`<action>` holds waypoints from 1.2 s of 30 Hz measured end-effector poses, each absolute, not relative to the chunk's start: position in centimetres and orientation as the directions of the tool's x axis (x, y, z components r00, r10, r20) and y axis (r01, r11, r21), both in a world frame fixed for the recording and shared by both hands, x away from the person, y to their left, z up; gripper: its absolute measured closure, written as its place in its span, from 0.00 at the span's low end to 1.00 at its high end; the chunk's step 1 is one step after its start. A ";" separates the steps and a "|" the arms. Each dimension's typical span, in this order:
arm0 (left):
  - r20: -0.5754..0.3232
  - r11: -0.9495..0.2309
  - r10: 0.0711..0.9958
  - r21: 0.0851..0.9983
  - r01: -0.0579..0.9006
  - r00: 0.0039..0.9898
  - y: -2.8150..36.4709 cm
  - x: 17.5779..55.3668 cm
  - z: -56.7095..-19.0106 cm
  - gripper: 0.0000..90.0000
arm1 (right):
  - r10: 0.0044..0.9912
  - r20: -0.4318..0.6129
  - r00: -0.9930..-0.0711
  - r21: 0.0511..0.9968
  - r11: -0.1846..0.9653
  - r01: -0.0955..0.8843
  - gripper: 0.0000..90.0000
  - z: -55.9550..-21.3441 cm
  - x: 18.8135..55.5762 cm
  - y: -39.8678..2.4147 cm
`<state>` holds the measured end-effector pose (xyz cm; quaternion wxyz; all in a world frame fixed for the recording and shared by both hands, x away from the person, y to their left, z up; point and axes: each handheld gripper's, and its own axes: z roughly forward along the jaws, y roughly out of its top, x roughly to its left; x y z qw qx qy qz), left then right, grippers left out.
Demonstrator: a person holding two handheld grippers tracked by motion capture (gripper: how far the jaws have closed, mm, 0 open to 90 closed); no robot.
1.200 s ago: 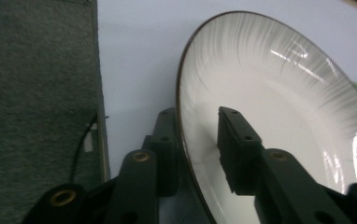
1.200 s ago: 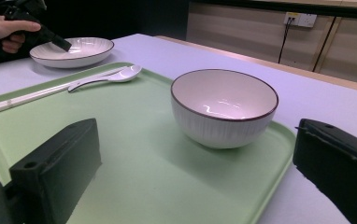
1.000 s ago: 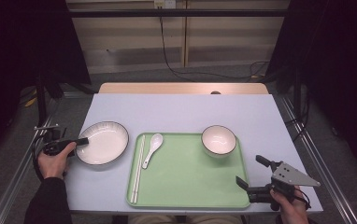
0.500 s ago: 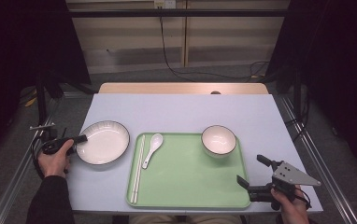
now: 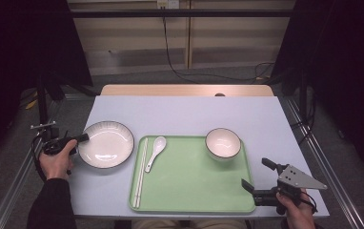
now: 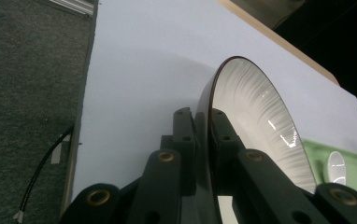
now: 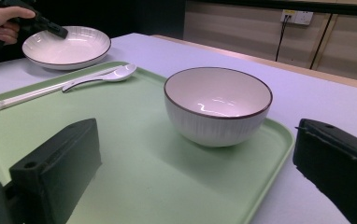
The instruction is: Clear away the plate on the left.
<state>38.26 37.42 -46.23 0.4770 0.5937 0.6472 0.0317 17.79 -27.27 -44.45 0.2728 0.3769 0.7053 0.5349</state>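
In the high view the left gripper (image 5: 82,138), a black tool in the person's left hand (image 5: 56,160), is clamped on the near-left rim of a round white plate (image 5: 106,144) with a dark edge and a finely ribbed wall; its jaws have just been closing with that rim between them. The plate sits on the pale table (image 5: 180,114), just left of a smooth green tray (image 5: 194,186). The forearm comes in from the bottom, the tool pointing right towards the plate.

In the left gripper view the two black jaws pinch the plate's thin rim (image 6: 210,116), the glossy ribbed inside curving away to one side.

In the right gripper view the right gripper (image 7: 195,154) stands wide apart over the tray's near corner, holding nothing. Ahead of it stands a deep white bowl (image 7: 217,105); beyond lie a white ceramic spoon (image 7: 103,76) and pale chopsticks (image 7: 22,97).
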 end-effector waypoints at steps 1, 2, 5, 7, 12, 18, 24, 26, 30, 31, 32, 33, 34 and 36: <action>-0.565 0.282 0.810 0.613 0.738 0.160 37.3 38.2 -46.1 0.93 | 0.822 0.010 -0.570 0.960 0.151 0.236 0.01 -44.5 17.8 -27.3; -0.572 0.285 0.803 0.614 0.736 0.166 37.3 38.2 -46.0 0.93 | 0.822 0.010 -0.570 0.960 0.151 0.236 0.01 -44.5 17.8 -27.3; -0.571 0.284 0.804 0.614 0.737 0.167 37.1 38.2 -45.8 0.93 | 0.822 0.015 -0.570 0.960 0.148 0.238 0.01 -44.4 17.7 -27.3; -0.561 0.269 0.807 0.627 0.731 0.183 37.1 38.1 -45.5 0.92 | 0.822 0.011 -0.569 0.960 0.150 0.235 0.01 -44.4 17.6 -27.2; -0.577 0.308 0.801 0.625 0.717 0.158 37.1 37.8 -45.1 0.92 | 0.820 0.006 -0.573 0.960 0.155 0.232 0.01 -44.3 17.6 -27.2; -0.582 0.314 0.795 0.634 0.707 0.169 37.4 37.5 -44.4 0.91 | 0.823 0.004 -0.568 0.960 0.156 0.233 0.00 -44.3 17.6 -27.3; -0.580 0.302 0.793 0.638 0.708 0.184 37.1 37.2 -43.7 0.91 | 0.821 0.003 -0.570 0.960 0.157 0.232 0.00 -44.3 17.6 -27.2; -0.582 0.301 0.790 0.644 0.703 0.194 36.9 37.1 -43.4 0.91 | 0.821 0.005 -0.572 0.960 0.156 0.232 0.00 -44.3 17.6 -27.2; -0.579 0.286 0.785 0.651 0.703 0.217 36.7 36.9 -42.7 0.91 | 0.821 0.004 -0.571 0.960 0.156 0.232 0.00 -44.3 17.6 -27.2; -0.579 0.291 0.785 0.656 0.696 0.218 36.5 36.8 -42.6 0.91 | 0.823 0.003 -0.568 0.960 0.157 0.232 0.00 -44.3 17.6 -27.3; -0.573 0.283 0.789 0.660 0.696 0.222 36.5 36.7 -42.4 0.91 | 0.823 0.004 -0.568 0.960 0.156 0.233 0.00 -44.3 17.6 -27.3; -0.580 0.285 0.782 0.658 0.697 0.228 36.4 36.7 -42.3 0.91 | 0.823 0.006 -0.568 0.960 0.154 0.234 0.00 -44.3 17.6 -27.3; -0.581 0.278 0.778 0.660 0.698 0.239 36.3 36.6 -42.1 0.91 | 0.823 0.007 -0.568 0.960 0.154 0.234 0.00 -44.3 17.6 -27.2; -0.582 0.282 0.778 0.662 0.695 0.238 36.1 36.4 -41.8 0.91 | 0.823 0.004 -0.568 0.960 0.156 0.232 0.00 -44.3 17.6 -27.3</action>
